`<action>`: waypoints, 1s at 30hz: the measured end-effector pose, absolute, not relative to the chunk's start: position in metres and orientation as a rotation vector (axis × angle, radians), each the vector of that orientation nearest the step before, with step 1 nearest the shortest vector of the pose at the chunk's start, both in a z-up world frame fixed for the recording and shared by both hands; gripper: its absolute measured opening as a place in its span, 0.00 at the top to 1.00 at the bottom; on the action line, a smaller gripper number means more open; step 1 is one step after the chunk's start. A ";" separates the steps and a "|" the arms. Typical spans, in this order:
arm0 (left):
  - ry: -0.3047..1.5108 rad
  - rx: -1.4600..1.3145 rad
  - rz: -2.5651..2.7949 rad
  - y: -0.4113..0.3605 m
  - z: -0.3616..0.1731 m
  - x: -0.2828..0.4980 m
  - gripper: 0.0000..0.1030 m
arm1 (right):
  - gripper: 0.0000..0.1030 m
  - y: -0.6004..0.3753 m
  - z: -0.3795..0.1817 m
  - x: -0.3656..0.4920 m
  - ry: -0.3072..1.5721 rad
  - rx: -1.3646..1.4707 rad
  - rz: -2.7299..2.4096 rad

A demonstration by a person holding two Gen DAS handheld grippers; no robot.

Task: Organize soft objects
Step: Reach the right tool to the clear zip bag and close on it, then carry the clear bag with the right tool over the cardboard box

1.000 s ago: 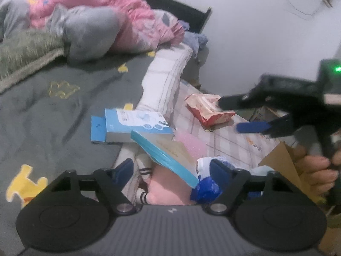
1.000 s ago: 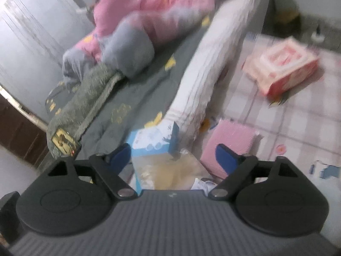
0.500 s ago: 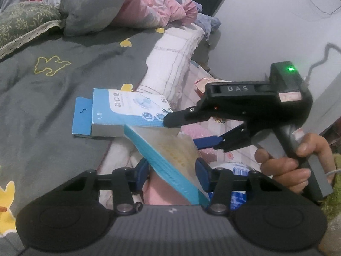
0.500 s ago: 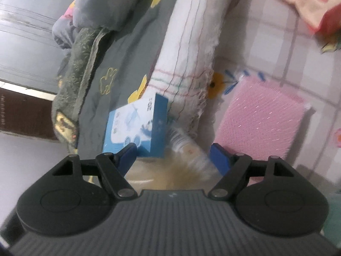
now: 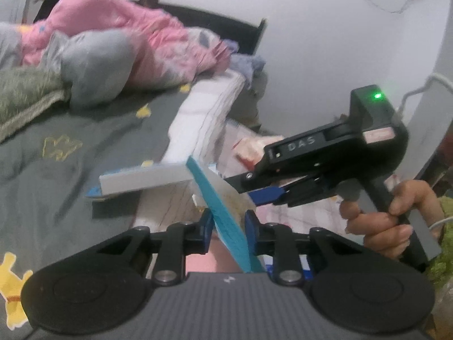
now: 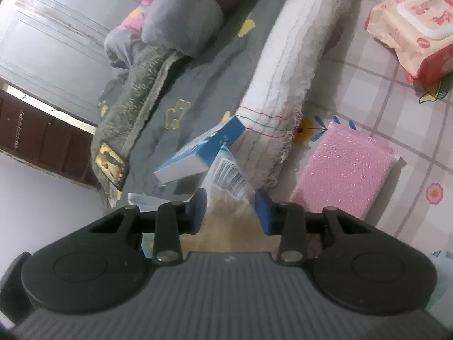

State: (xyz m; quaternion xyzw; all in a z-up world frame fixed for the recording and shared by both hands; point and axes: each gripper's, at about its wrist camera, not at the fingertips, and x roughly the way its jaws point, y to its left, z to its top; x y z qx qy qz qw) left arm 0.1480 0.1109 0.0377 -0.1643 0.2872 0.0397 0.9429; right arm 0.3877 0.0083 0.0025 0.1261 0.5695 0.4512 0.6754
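A flat clear-wrapped pack with a teal edge (image 5: 226,212) stands tilted on its edge above the bed, and my left gripper (image 5: 228,223) is shut on its near end. My right gripper (image 5: 254,189), held in a hand (image 5: 396,215), reaches in from the right. In the right wrist view that gripper (image 6: 230,209) is closing with the pack's barcoded end (image 6: 230,175) between its fingers. I cannot see firm pressing there. A blue-and-white box (image 5: 144,180) leans against the pack's far end with its near side raised off the grey bedspread (image 5: 70,170).
A pink bubble-wrap pad (image 6: 348,170) and a pack of wet wipes (image 6: 416,25) lie on the checked sheet (image 6: 368,85). A white rolled blanket (image 6: 294,56) runs along the bed's middle. A grey pillow (image 5: 96,65) and a pink quilt (image 5: 141,31) are heaped at the headboard.
My left gripper went from open to shut on the teal-edged pack and tipped it up. My right gripper came in from the right and narrowed around the pack. The blue-and-white box tilted.
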 end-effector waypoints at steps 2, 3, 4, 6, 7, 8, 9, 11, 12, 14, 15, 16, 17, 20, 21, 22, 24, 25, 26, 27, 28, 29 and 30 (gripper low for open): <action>0.558 -0.317 0.075 0.106 0.046 0.142 0.78 | 0.66 0.002 0.012 0.384 1.255 0.294 1.027; 0.543 -0.311 0.070 0.103 0.051 0.140 0.78 | 0.66 -0.001 0.017 0.382 1.242 0.300 1.034; 0.531 -0.306 0.065 0.101 0.056 0.138 0.78 | 0.66 -0.005 0.024 0.381 1.228 0.308 1.041; 0.506 -0.295 0.057 0.095 0.066 0.133 0.78 | 0.66 -0.011 0.034 0.377 1.204 0.325 1.050; 0.495 -0.289 0.052 0.093 0.071 0.131 0.78 | 0.66 -0.015 0.040 0.375 1.191 0.336 1.055; 0.486 -0.281 0.047 0.089 0.075 0.130 0.78 | 0.66 -0.020 0.044 0.373 1.179 0.347 1.057; 0.478 -0.272 0.041 0.085 0.080 0.128 0.78 | 0.66 -0.027 0.049 0.371 1.167 0.362 1.061; 0.463 -0.253 0.021 0.075 0.090 0.126 0.79 | 0.66 -0.040 0.057 0.366 1.148 0.391 1.064; 0.457 -0.246 0.010 0.069 0.094 0.125 0.79 | 0.66 -0.049 0.060 0.364 1.139 0.409 1.062; 0.446 -0.231 -0.020 0.056 0.102 0.124 0.79 | 0.66 -0.068 0.067 0.359 1.118 0.439 1.056; 0.441 -0.224 -0.036 0.049 0.105 0.124 0.79 | 0.66 -0.081 0.070 0.355 1.104 0.455 1.050; 0.437 -0.217 -0.054 0.041 0.108 0.125 0.79 | 0.66 -0.092 0.072 0.353 1.091 0.467 1.043; 0.434 -0.208 -0.079 0.031 0.113 0.126 0.79 | 0.66 -0.107 0.076 0.350 1.075 0.484 1.031; 0.427 -0.182 -0.140 0.002 0.120 0.131 0.79 | 0.66 -0.151 0.083 0.343 1.035 0.539 0.987; 0.426 -0.178 -0.167 -0.010 0.122 0.134 0.79 | 0.66 -0.170 0.084 0.340 1.023 0.564 0.964; 0.427 -0.177 -0.193 -0.020 0.123 0.137 0.79 | 0.66 -0.186 0.085 0.338 1.011 0.583 0.944; 0.430 -0.173 -0.251 -0.043 0.124 0.144 0.79 | 0.66 -0.222 0.085 0.332 0.984 0.622 0.899; 0.431 -0.170 -0.277 -0.053 0.124 0.146 0.79 | 0.66 -0.241 0.085 0.329 0.970 0.641 0.873; 0.434 -0.166 -0.310 -0.067 0.124 0.150 0.79 | 0.66 -0.259 0.085 0.326 0.957 0.658 0.850; 0.437 -0.162 -0.339 -0.078 0.123 0.153 0.79 | 0.66 -0.277 0.084 0.323 0.944 0.675 0.827; 0.440 -0.155 -0.361 -0.088 0.122 0.155 0.79 | 0.66 -0.296 0.083 0.321 0.932 0.693 0.802; 0.443 -0.148 -0.390 -0.102 0.121 0.159 0.79 | 0.66 -0.313 0.083 0.317 0.920 0.707 0.778; 0.448 -0.145 -0.413 -0.111 0.119 0.162 0.79 | 0.66 -0.328 0.081 0.314 0.911 0.717 0.758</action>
